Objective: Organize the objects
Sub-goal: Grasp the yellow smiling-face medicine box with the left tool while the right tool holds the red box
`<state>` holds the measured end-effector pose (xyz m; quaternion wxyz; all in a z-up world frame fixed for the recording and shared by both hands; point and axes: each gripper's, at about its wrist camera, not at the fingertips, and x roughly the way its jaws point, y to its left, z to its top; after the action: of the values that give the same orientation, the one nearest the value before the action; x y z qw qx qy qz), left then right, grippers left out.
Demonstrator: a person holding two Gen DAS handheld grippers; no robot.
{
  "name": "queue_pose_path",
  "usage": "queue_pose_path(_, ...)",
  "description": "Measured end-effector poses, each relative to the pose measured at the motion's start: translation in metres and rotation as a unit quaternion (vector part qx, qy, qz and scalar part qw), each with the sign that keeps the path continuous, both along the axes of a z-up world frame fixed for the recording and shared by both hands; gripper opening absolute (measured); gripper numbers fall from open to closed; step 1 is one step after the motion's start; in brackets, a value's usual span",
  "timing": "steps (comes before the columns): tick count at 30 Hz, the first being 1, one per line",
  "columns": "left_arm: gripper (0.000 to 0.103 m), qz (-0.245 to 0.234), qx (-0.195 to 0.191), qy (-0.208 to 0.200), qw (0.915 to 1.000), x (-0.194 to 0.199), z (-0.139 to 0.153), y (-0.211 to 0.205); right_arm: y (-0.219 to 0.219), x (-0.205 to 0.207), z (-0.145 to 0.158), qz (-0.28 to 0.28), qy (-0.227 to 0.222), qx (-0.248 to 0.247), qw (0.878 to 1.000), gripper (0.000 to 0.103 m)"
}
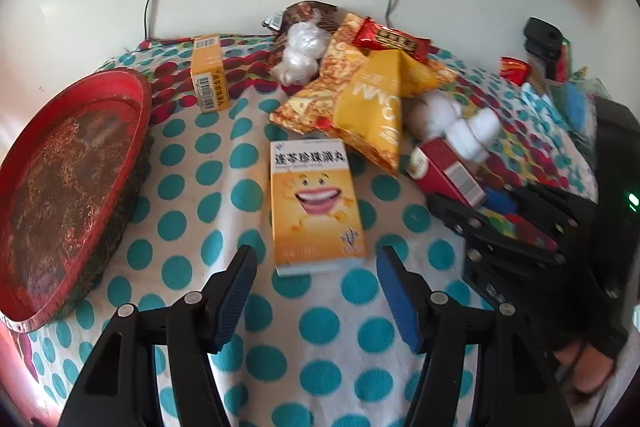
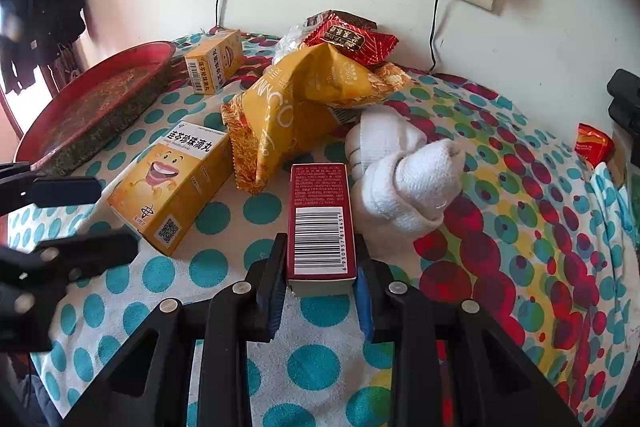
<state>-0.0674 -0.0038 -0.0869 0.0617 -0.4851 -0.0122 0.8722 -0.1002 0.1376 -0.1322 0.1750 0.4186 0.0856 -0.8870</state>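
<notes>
At far left a red tray (image 1: 76, 183) rests on the polka-dot surface (image 1: 320, 327). The left gripper (image 1: 316, 267) hovers with fingers spread wide and empty, a yellow box (image 1: 314, 203) lying just ahead. To the right, the right gripper (image 2: 320, 267) has its fingers clamped on a dark red box (image 2: 320, 223), beside rolled white socks (image 2: 404, 179).
</notes>
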Motion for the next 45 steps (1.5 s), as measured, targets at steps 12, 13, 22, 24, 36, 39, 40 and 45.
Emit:
queue_pose_path(12, 0.064, 0.015, -0.062, 0.013, 0.9979, -0.030, -0.024, 0.009, -0.001, -0.003, -0.005, 0.002, -0.011, 0.002, 1.000, 0.028)
queue_pose_path(13, 0.065, 0.013, -0.066, 0.010, 0.9977, -0.031, -0.027, 0.009, -0.001, -0.003, -0.005, 0.002, -0.011, 0.002, 1.000, 0.028)
queue_pose_path(22, 0.065, 0.003, -0.069, 0.033, 0.9971, -0.030, -0.031, 0.012, -0.003, 0.000, -0.005, -0.002, -0.006, 0.016, 1.000, 0.028)
queue_pose_path(24, 0.065, 0.004, -0.063, 0.036, 0.9973, -0.028, -0.031, 0.012, -0.003, -0.001, -0.005, -0.001, -0.007, 0.015, 1.000, 0.029)
queue_pose_path(36, 0.072, 0.024, -0.037, 0.030, 0.9986, -0.033, -0.034, 0.006, -0.002, -0.002, -0.005, 0.000, -0.008, 0.013, 1.000, 0.034)
queue_pose_path(39, 0.071, 0.023, -0.038, 0.033, 0.9985, -0.032, -0.034, 0.006, 0.002, -0.005, -0.007, -0.015, -0.014, 0.012, 1.000, 0.058)
queue_pose_path(40, 0.067, 0.022, -0.042, 0.035, 0.9983, -0.031, -0.034, 0.007, 0.005, -0.006, -0.007, -0.013, -0.018, 0.002, 1.000, 0.061)
queue_pose_path(45, 0.052, 0.005, -0.054, 0.041, 0.9977, -0.027, -0.031, 0.011, 0.002, -0.002, -0.005, -0.002, -0.007, -0.001, 1.000, 0.028)
